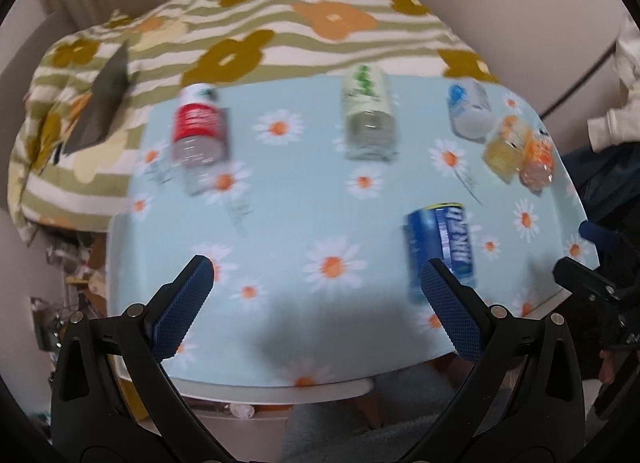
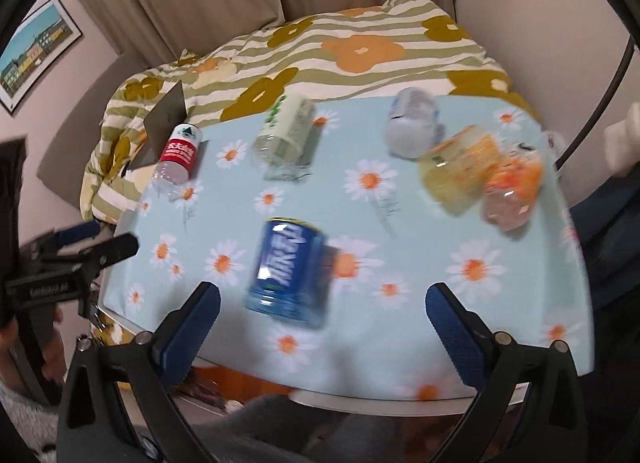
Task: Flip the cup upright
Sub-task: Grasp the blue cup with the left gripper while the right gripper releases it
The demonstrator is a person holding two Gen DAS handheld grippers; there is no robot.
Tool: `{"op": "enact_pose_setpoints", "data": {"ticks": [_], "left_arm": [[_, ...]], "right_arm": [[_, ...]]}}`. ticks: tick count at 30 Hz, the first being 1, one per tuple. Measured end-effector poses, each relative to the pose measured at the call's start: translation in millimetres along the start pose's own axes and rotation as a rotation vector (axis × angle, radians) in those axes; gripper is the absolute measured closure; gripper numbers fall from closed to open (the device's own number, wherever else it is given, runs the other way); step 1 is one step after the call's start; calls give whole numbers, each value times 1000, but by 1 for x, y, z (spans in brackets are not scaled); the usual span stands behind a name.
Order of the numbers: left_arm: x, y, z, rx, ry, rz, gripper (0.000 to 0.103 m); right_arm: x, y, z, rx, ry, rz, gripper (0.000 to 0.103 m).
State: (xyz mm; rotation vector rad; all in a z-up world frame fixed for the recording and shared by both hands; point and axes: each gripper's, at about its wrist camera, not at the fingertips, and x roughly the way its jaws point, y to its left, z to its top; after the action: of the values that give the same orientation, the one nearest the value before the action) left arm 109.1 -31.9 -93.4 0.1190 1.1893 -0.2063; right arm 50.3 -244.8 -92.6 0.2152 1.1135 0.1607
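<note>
Because the daisy-print table (image 2: 460, 351) is set with five cut-down bottle cups standing mouth-down, each waits to be turned over. Largest and nearest is the blue cup (image 2: 286, 269), just ahead of the right gripper (image 2: 322, 327), whose jaws stand wide apart, holding nothing, probably lining up on it. Off to the side, the left gripper (image 1: 316, 309) hangs equally spread and empty.

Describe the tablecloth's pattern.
Light blue tablecloth with white, orange-centred daisies; clearest in the right wrist view.
</note>
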Motion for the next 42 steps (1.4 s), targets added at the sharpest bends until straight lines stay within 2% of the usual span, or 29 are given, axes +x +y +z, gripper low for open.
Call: {"op": "enact_pose_setpoints", "data": {"ticks": [5, 9, 12, 19, 25, 26, 27, 28, 30, 38, 42], "left_arm": [[34, -46, 16, 21, 104, -38, 0], [64, -72, 24, -35, 196, -77, 0], [83, -80, 27, -86, 257, -84, 0], [113, -84, 32, -141, 351, -42, 0], [132, -84, 32, -149, 418, -30, 9], [135, -85, 32, -152, 427, -34, 12], [137, -85, 32, -156, 436, -42, 22], [139, -86, 32, -161, 442, -53, 31], [143, -89, 31, -180, 447, -76, 39], [133, -91, 30, -169, 412, -93, 40], [103, -89, 35, -163, 326, -115, 40]], "right_arm": [[-11, -41, 7, -47, 13, -17, 0], [-7, -70, 15, -49, 11, 2, 0], [2, -85, 18, -41, 18, 34, 0], [27, -104, 24, -80, 52, 69, 0], [42, -106, 29, -118, 68, 94, 0], [44, -106, 29, -118, 72, 101, 0], [46, -107, 30, -118, 74, 106, 0], [47, -107, 30, -119, 78, 112, 0], [49, -107, 30, -120, 84, 117, 0], [47, -115, 30, -116, 87, 110, 0], [35, -115, 32, -116, 61, 107, 0]]}}
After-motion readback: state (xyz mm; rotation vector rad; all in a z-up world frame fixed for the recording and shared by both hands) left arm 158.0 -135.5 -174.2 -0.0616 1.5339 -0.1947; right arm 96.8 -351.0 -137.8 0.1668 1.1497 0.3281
